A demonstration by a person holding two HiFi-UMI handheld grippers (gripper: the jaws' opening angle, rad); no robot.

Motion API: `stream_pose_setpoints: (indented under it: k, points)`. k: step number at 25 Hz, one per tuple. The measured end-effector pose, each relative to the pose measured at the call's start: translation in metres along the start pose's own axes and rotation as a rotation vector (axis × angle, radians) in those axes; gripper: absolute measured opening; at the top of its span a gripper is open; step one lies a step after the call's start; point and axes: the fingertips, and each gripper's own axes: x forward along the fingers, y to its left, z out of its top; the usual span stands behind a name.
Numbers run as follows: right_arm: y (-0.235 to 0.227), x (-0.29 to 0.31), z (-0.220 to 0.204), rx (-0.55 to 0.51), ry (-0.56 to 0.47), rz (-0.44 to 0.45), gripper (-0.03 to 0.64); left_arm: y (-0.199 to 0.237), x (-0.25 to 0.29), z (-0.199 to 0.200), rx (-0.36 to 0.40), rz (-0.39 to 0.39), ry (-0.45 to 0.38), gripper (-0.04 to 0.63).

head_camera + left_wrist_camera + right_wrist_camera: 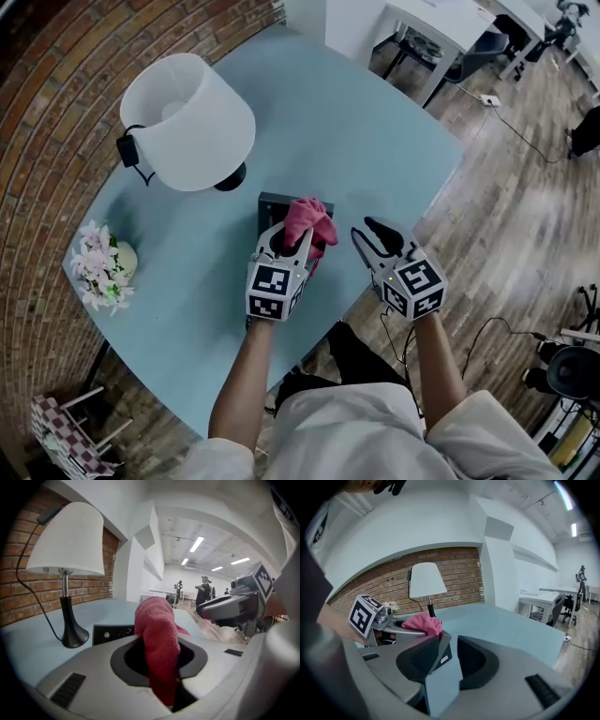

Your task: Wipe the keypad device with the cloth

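Note:
The keypad device (271, 202) is a dark grey box lying on the light blue table (375, 141), just in front of the lamp. A pink cloth (308, 221) is bunched up over the device's right part. My left gripper (292, 236) is shut on the cloth, which sticks up between the jaws in the left gripper view, cloth (158, 639), left gripper (159, 660). The device's front face (111, 633) shows behind the jaws. My right gripper (373, 239) hovers open just right of the cloth, holding nothing. Through its gap (449, 660) I see the device (443, 652) and the cloth (423, 622).
A lamp with a white shade (190, 120) and black base stands close behind the device; its cord trails left. A bunch of pale flowers (100, 265) sits at the table's left edge. The table's near edge is close to my body. Desks and chairs (450, 47) stand beyond.

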Motion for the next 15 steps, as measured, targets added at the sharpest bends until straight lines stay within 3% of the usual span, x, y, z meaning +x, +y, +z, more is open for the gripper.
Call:
stream_pose_setpoints:
  k: [8,15]
  points:
    - [0.007,-0.001,-0.001,0.030,-0.001,-0.005,0.144,-0.008,-0.008,-0.033,-0.048,-0.005,0.035,0.121]
    - [0.010,-0.002,-0.003,0.041,-0.002,-0.013,0.143,-0.014,-0.012,-0.054,-0.046,-0.009,0.080,0.121]
